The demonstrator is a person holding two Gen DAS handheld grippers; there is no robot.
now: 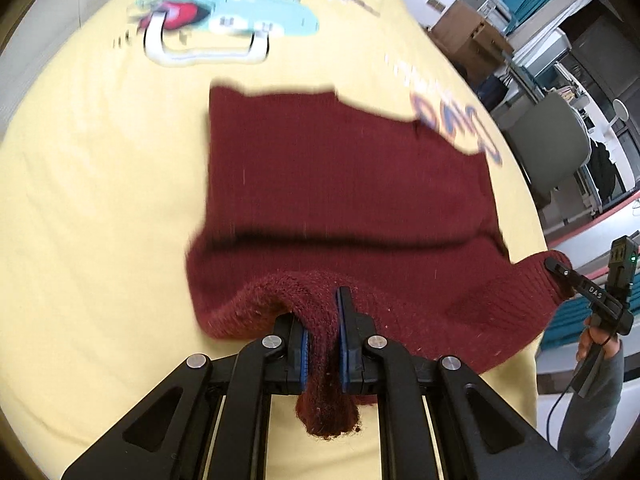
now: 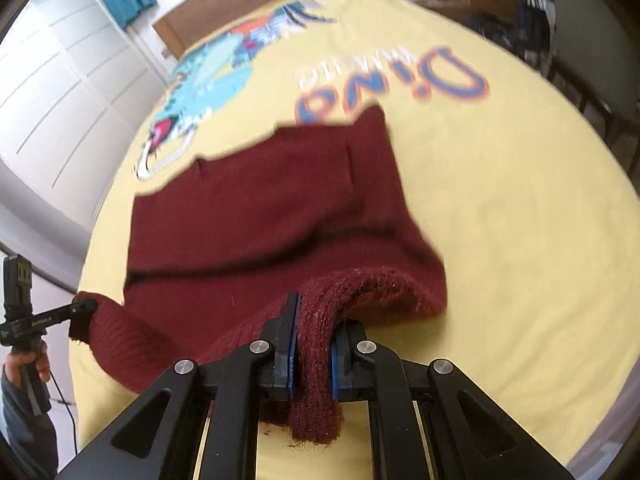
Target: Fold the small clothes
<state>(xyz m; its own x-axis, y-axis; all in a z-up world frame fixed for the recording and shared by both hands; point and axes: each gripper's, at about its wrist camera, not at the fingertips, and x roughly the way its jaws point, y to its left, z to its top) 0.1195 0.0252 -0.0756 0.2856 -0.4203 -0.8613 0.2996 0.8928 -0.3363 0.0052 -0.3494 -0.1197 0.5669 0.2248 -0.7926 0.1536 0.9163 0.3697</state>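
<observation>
A dark red knitted garment (image 1: 340, 184) lies spread on a yellow printed bedsheet (image 1: 88, 208); it also shows in the right wrist view (image 2: 260, 216). My left gripper (image 1: 322, 320) is shut on its near hem at one corner, with a bunch of knit between the blue pads. My right gripper (image 2: 314, 332) is shut on the hem at the other corner. Both lift the near edge a little above the sheet, so the cloth sags between them. Each gripper shows at the edge of the other's view, the right (image 1: 560, 270) and the left (image 2: 86, 306).
The sheet (image 2: 500, 220) carries a dinosaur print (image 1: 240, 4) and blue lettering (image 2: 392, 84) beyond the garment. White cabinet doors (image 2: 60, 100) stand on the left. Boxes (image 1: 468, 36), a chair (image 1: 548, 148) and shelves stand past the bed's right edge.
</observation>
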